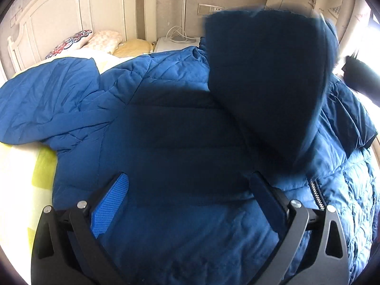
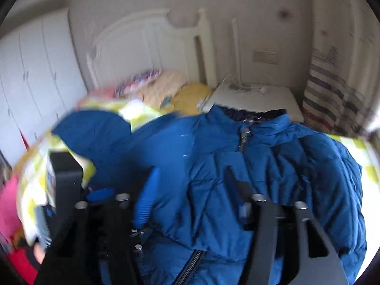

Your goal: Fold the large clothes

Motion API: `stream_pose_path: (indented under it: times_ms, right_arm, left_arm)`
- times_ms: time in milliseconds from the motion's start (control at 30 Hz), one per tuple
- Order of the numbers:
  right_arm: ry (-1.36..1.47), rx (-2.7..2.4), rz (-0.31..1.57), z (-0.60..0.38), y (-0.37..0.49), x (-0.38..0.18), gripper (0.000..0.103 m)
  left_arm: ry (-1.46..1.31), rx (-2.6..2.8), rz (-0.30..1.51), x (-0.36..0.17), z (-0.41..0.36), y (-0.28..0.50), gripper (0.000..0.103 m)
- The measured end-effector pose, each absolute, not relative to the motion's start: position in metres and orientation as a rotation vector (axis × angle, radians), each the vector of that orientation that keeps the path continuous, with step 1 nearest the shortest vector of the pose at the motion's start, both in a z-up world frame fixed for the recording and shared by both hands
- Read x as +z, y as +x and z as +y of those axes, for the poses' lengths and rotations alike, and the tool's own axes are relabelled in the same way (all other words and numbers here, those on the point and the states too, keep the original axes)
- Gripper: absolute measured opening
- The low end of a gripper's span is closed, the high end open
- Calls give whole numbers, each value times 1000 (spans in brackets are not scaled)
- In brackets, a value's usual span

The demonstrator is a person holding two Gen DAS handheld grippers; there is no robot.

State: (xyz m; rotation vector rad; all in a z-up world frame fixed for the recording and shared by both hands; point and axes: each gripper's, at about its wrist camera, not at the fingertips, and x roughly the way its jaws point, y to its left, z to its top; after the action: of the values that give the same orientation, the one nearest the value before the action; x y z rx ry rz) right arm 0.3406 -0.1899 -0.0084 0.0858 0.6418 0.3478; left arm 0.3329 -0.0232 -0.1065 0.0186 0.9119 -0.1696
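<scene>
**A:** Where does the garment lie relative to your left gripper [image 1: 188, 185]?

**B:** The blue down jacket [image 1: 166, 130] spreads directly beneath and ahead of my left gripper, across the yellow-and-white checked bedspread [image 1: 26, 166]. One sleeve [image 1: 47, 99] extends ahead and to the left of it. A second sleeve [image 1: 266, 90], blurred, is raised above the jacket body ahead and to the right. The zipper [image 1: 317, 196] runs just outside the right-hand finger.

**A:** State of that gripper?

**B:** Released: the two fingers stand wide apart over the jacket front, with nothing pinched between the pads.

**A:** And the right gripper [image 2: 190, 178]?

**B:** Also unclenched. Its jaws stand apart above the jacket, pads not pressing on fabric; the view is motion-blurred. The collar [image 2: 256, 121] lies straight ahead of it, and the zipper passes below, between the fingers. My left gripper's black body [image 2: 66, 180] appears to its left.

**A:** Background?

**B:** Beyond both grippers: pillows [image 1: 104, 39], a white headboard [image 1: 71, 7], and a white nightstand [image 2: 256, 99].
</scene>
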Motion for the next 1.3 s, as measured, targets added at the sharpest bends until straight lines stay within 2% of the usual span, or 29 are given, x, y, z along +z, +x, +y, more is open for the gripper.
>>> stream_pose_path:
  times_ms: [33, 167, 300, 400, 567, 700, 733, 767, 800, 833, 867, 1033, 1133, 1167, 1200, 1233, 1267, 1300]
  right_arm:
    - [147, 346, 619, -209, 335, -4, 72]
    - [267, 202, 550, -272, 313, 4, 72]
    - [239, -105, 628, -327, 312, -36, 72]
    - [462, -200, 678, -381, 306, -82, 72]
    - [698, -156, 607, -419, 289, -101, 70]
    - [709, -145, 591, -417, 282, -102, 70]
    - [705, -145, 591, -417, 281, -101, 70]
    - [705, -144, 589, -419, 280, -102, 70]
    - [707, -142, 586, -421, 279, -102, 70]
    - [711, -141, 582, -418, 283, -103, 70]
    - [714, -141, 579, -410, 285, -100, 70]
    - [715, -139, 572, -411, 280, -100, 70]
    - [712, -139, 573, -410, 280, -100, 70]
    - [712, -139, 574, -410, 281, -100, 70]
    - [711, -140, 574, -410, 281, -100, 70]
    - [712, -141, 575, -411, 281, -100, 70]
    - [715, -143, 576, -411, 281, -101, 70]
    - [717, -141, 576, -413, 281, -101, 70]
  left_arm:
    - [21, -168, 913, -107, -24, 333, 101]
    - [30, -164, 913, -106, -27, 333, 101]
    - [-8, -190, 904, -104, -23, 330, 101]
    - [-144, -292, 880, -101, -2, 329, 101]
    - [-541, -471, 827, -104, 45, 332, 101]
    - [-522, -424, 869, -102, 34, 342, 99]
    - [-482, -397, 888, -99, 26, 347, 95]
    - [-442, -368, 905, -98, 20, 350, 58]
    - [-380, -321, 936, -97, 11, 354, 35]
    - [-345, -304, 955, -92, 2, 358, 29]
    - [-332, -300, 941, -85, -1, 361, 16]
    - [-188, -230, 712, -9, -11, 342, 13]
    - [-190, -218, 685, 17, 0, 341, 14]
    - [-187, -201, 706, 14, 1, 344, 18]
    - [-172, -179, 738, 7, 3, 346, 29]
    - [-138, -144, 789, -4, 3, 351, 41]
    - [-104, -114, 824, -13, 4, 353, 79]
    - [-80, -89, 837, -22, 6, 352, 101]
